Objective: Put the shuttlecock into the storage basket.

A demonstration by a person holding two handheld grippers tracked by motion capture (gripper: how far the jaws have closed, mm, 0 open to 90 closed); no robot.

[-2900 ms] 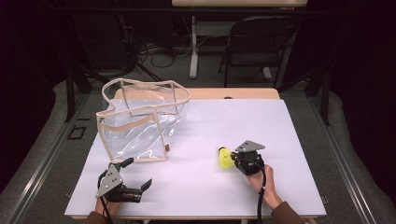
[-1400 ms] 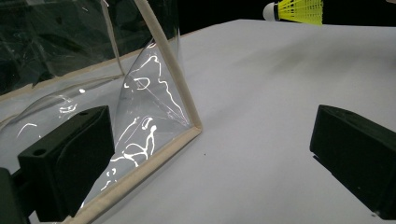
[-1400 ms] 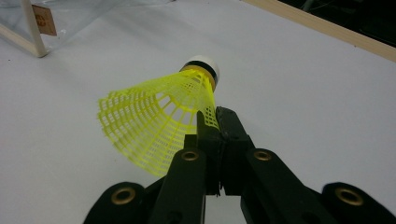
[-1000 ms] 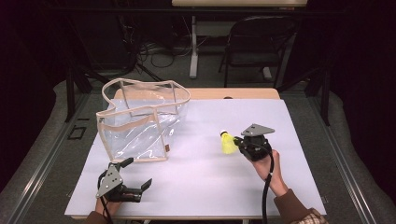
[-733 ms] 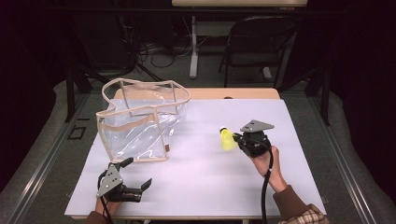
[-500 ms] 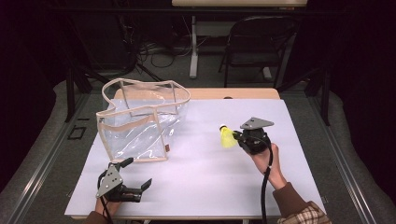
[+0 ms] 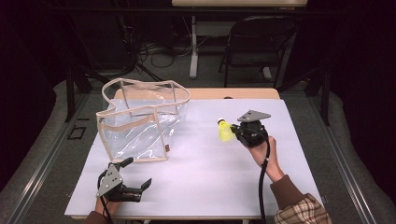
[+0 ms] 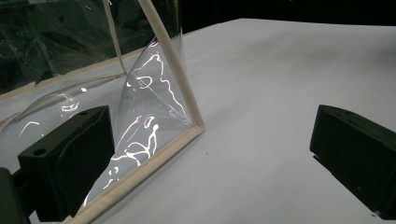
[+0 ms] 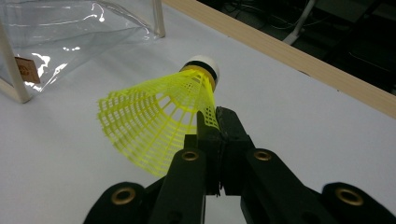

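A yellow shuttlecock (image 7: 225,130) (image 9: 159,116) with a white cork tip hangs above the white table, pinched by the edge of its mesh skirt. My right gripper (image 7: 237,133) (image 9: 217,122) is shut on that skirt, right of the table's middle. A clear plastic bag (image 7: 140,120) (image 8: 84,70) with beige trim stands open at the back left. My left gripper (image 7: 140,177) (image 8: 210,154) rests near the front left edge, open, its jaws wide apart with the bag's near corner between them in its own view.
The white table (image 7: 196,172) has a wooden strip (image 7: 233,93) along its far edge. A dark chair (image 7: 257,46) and cables stand beyond it on the floor. Bare white surface lies between the bag and the shuttlecock.
My right gripper has lifted the shuttlecock off the table and carried it up and slightly farther back. The left gripper and the bag have stayed put.
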